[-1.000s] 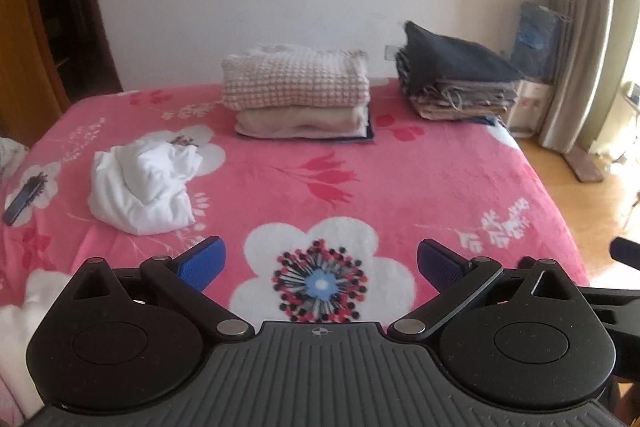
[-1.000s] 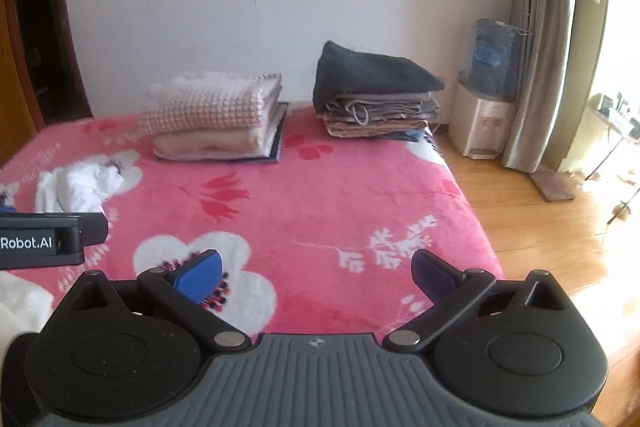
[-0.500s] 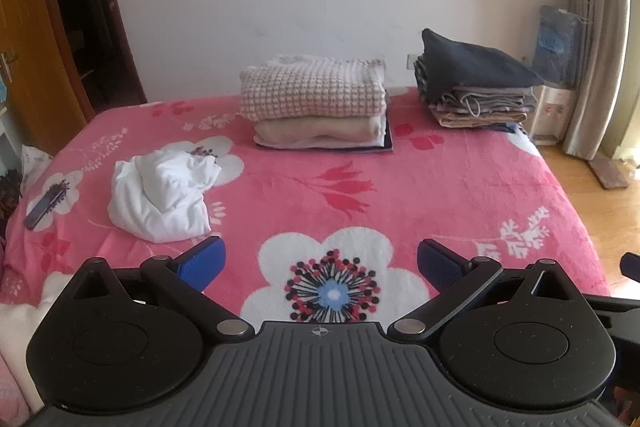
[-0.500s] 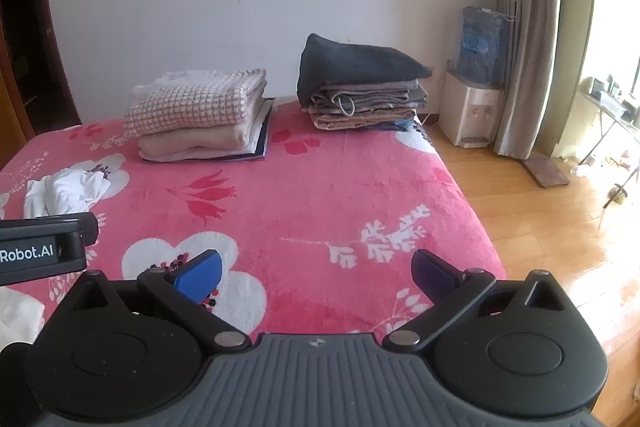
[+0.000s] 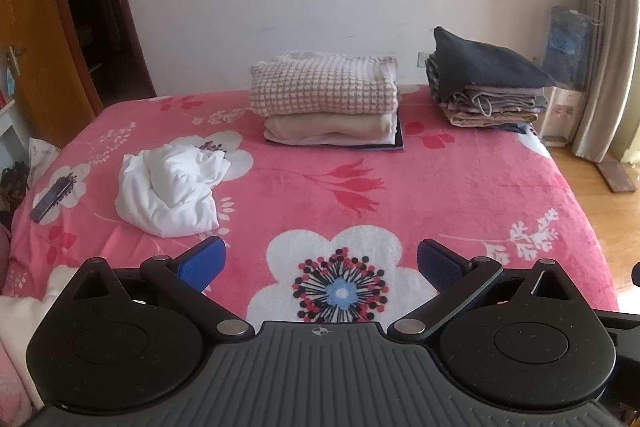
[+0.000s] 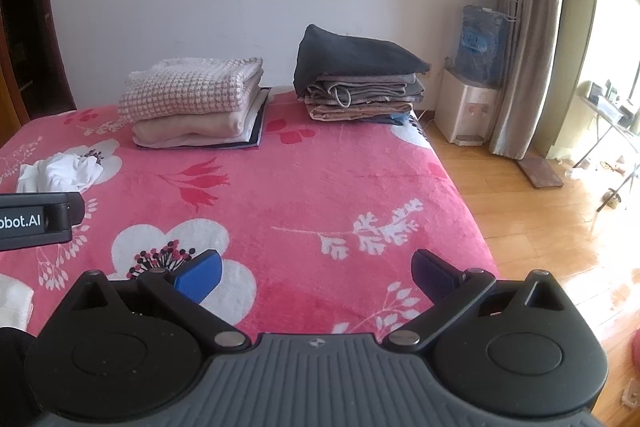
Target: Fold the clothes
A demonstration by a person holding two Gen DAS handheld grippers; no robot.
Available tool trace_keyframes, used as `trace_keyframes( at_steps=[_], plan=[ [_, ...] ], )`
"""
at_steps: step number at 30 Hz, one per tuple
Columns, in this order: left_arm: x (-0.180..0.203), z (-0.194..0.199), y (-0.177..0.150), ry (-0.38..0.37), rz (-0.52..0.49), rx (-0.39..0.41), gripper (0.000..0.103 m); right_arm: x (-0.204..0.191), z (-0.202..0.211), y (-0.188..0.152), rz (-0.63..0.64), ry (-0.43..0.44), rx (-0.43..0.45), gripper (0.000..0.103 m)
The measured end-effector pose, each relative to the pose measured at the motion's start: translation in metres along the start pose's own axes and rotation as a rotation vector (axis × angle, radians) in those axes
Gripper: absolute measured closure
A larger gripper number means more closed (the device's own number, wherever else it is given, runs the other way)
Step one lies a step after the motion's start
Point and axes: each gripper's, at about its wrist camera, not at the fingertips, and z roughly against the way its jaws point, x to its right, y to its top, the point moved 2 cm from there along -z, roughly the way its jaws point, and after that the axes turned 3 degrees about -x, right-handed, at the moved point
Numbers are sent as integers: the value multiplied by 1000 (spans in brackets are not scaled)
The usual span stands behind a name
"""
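A crumpled white garment (image 5: 170, 193) lies on the left part of the pink floral bed (image 5: 460, 195); in the right wrist view the same white garment (image 6: 60, 173) shows at the far left. My left gripper (image 5: 319, 263) hovers open over the bed's near edge, well short of the garment, with nothing between its blue pads. My right gripper (image 6: 316, 273) is open too, empty, above the pink floral bed (image 6: 360, 187). Two folded stacks sit at the far edge: a checkered and beige stack (image 5: 328, 103) and a dark grey stack (image 5: 486, 87).
A dark phone-like object (image 5: 50, 201) lies on the bed's left side. More white and pink cloth (image 5: 16, 311) shows at the near left. A wooden wardrobe (image 5: 44, 27) stands left. A water dispenser (image 6: 472, 91), curtain (image 6: 528, 27) and wooden floor (image 6: 560, 227) are right.
Both views have tilted up and pulled back a little, so the bed and stacks sit lower and farther. Both grippers stay open and empty; the clothes have not moved.
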Motion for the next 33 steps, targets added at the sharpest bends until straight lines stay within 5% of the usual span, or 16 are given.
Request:
trace_keyframes(
  at_steps=[33],
  plan=[
    [3, -1, -3, -12, -2, -6, 0, -3, 4, 1, 39, -12, 10, 0]
  ],
)
